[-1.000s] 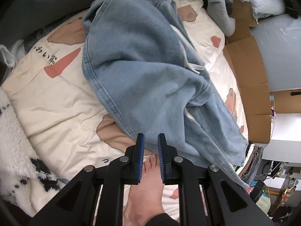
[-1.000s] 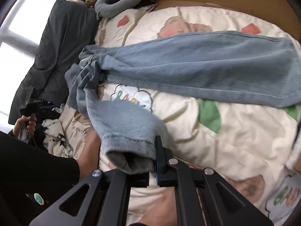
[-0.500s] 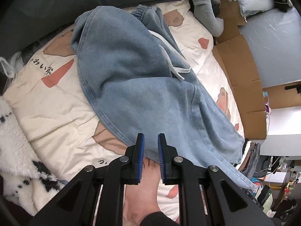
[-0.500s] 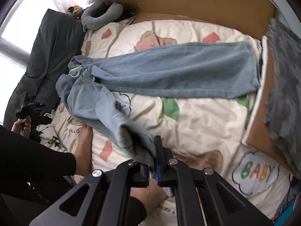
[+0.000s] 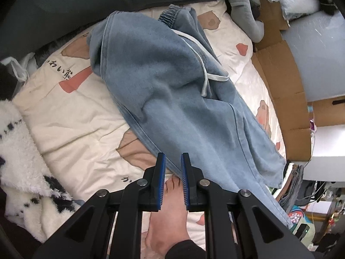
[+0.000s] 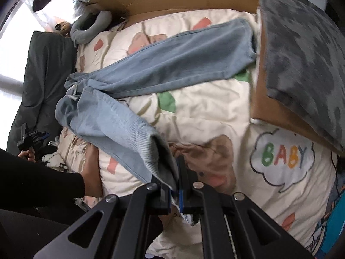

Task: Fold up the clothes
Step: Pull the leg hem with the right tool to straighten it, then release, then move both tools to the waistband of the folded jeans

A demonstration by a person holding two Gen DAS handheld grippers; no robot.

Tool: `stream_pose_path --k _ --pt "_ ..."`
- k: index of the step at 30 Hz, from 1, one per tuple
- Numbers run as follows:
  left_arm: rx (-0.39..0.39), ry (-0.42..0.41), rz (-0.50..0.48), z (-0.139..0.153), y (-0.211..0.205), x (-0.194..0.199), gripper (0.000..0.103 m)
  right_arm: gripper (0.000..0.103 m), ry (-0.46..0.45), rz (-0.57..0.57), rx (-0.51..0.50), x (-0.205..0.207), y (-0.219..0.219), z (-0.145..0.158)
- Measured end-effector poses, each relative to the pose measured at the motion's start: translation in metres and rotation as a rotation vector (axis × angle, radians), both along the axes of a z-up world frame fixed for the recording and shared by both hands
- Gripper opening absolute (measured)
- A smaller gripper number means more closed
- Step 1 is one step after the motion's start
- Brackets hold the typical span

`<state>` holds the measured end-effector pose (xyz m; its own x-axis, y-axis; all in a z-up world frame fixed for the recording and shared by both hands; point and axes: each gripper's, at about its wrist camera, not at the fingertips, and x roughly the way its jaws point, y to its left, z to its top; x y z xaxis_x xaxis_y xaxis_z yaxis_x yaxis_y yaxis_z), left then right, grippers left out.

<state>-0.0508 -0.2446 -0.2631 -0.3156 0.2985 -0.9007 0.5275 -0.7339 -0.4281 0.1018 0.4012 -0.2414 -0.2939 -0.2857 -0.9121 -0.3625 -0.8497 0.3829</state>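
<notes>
Right gripper (image 6: 175, 172): jaws clamped on one leg hem of the jeans (image 6: 163, 69), lifted above the quilt (image 6: 211, 112). Left gripper (image 5: 173, 168): jaws narrowly parted, empty; only this view shows the drawstring (image 5: 204, 75) and a bare foot (image 5: 170, 213).

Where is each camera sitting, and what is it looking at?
Left wrist: rides on the left gripper, looking down over the blue jeans on the cream duvet; its empty jaws stand apart above the person's bare foot.
Right wrist: rides on the right gripper, looking across the bed; its jaws pinch one jeans leg hem, and a black sleeve shows.
Both see the jeans, duvet and grey plush toy.
</notes>
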Motion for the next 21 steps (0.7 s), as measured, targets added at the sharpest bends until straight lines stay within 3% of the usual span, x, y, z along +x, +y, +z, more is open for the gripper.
stream_pose_path --k 11,13,21 --pt "-0.029 -0.017 0.009 -0.002 -0.013 0.009 0.014 0.004 -0.097 -0.056 -0.008 0.025 0.019 -0.026" --pt "-0.037 -0.023 0.011 -0.002 -0.016 0.01 0.014 0.006 -0.117 -0.051 0.031 0.025 0.018 -0.031" --pt "-0.081 -0.03 0.0 0.011 -0.03 0.009 0.014 0.011 -0.042 -0.074 0.07 0.014 0.021 -0.014"
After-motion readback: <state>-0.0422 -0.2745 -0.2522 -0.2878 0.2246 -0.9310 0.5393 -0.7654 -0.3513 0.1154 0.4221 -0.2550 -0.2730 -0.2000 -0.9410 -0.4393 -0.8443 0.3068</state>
